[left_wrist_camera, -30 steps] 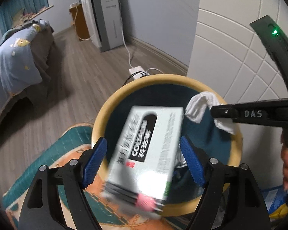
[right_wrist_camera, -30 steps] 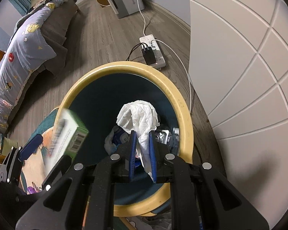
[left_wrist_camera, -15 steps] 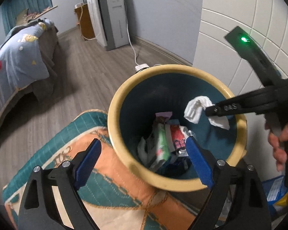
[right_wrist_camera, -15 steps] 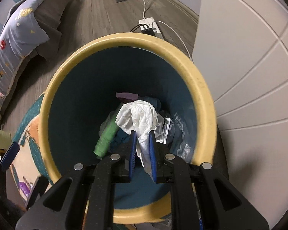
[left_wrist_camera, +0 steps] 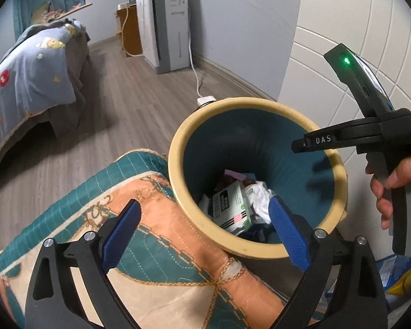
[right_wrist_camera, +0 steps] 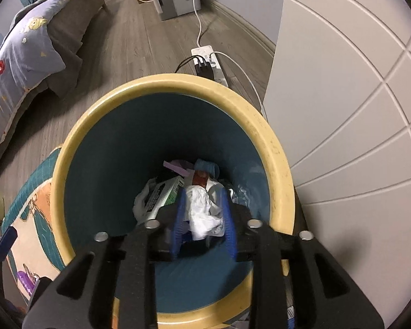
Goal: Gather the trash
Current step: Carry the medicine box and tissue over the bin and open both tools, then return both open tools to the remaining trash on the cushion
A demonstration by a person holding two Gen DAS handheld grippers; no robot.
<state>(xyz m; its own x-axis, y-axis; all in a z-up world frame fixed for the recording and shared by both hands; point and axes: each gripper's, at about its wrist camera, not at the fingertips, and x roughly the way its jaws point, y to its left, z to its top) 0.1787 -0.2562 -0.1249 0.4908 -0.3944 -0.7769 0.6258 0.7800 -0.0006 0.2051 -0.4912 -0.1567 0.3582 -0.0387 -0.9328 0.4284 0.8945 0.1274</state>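
A round bin with a yellow rim (left_wrist_camera: 178, 142) (right_wrist_camera: 161, 81) and a teal inside holds mixed trash. A white and green box (left_wrist_camera: 231, 205) (right_wrist_camera: 164, 194) lies in it, with a crumpled white tissue (left_wrist_camera: 257, 197) (right_wrist_camera: 205, 213) beside it at the bottom. My left gripper (left_wrist_camera: 204, 205) hangs over the bin's near edge, jaws opening wide with nothing between them. My right gripper (right_wrist_camera: 202, 193) (left_wrist_camera: 298, 146) points down into the bin. Its jaws are opening; the tissue shows between the pads but lies loose below them.
A patterned teal and orange rug (left_wrist_camera: 150, 246) lies left of the bin. A bed (left_wrist_camera: 27, 76) stands at the far left. A power strip (right_wrist_camera: 208, 60) with cables sits behind the bin. A white panelled wall (right_wrist_camera: 342, 109) rises close on the right. A hand (left_wrist_camera: 391, 186) holds the right gripper.
The box dropped from my left gripper into the bin, and that gripper widened and drew back from the bin. My right gripper went from shut on the tissue to apart; the tissue fell in.
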